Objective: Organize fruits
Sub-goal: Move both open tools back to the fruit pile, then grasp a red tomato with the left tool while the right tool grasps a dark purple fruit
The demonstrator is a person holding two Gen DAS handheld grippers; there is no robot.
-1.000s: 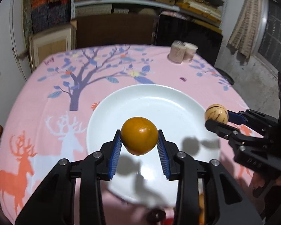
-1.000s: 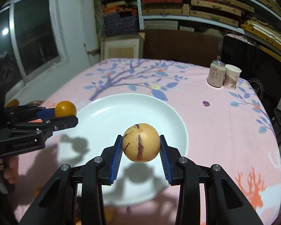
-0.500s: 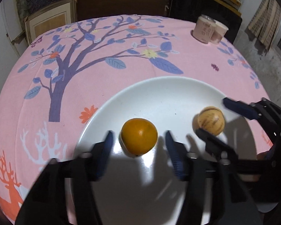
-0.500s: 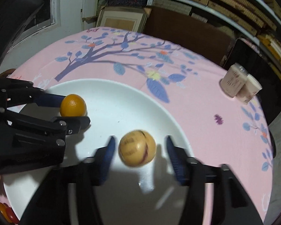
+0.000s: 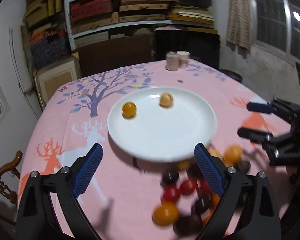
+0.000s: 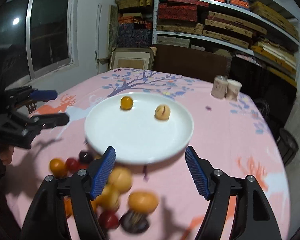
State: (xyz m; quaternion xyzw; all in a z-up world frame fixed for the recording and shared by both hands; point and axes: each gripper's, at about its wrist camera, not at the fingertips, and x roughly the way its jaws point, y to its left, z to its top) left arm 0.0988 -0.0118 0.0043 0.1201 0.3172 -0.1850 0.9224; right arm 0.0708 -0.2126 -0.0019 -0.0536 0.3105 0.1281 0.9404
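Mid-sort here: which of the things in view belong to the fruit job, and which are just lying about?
Part of the job:
- white plate
- orange fruit on the plate
- pale streaked fruit on the plate
- loose fruit pile on the cloth beside the plate

Just lying about:
- two cups at the table's far side
- stacked boxes on the wall shelves
- wooden chair

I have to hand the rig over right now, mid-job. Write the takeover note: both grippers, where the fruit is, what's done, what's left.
Left gripper: jaws opening, nothing between them.
Right gripper: jaws opening, nothing between them.
Both hang over the near edge of the plate.
On the plate: an orange fruit and a tan streaked fruit, apart from each other.
Done: those two placed.
Left: the pile of orange, red and dark fruits on the cloth in front of the plate; the frames are too blurred to count them.
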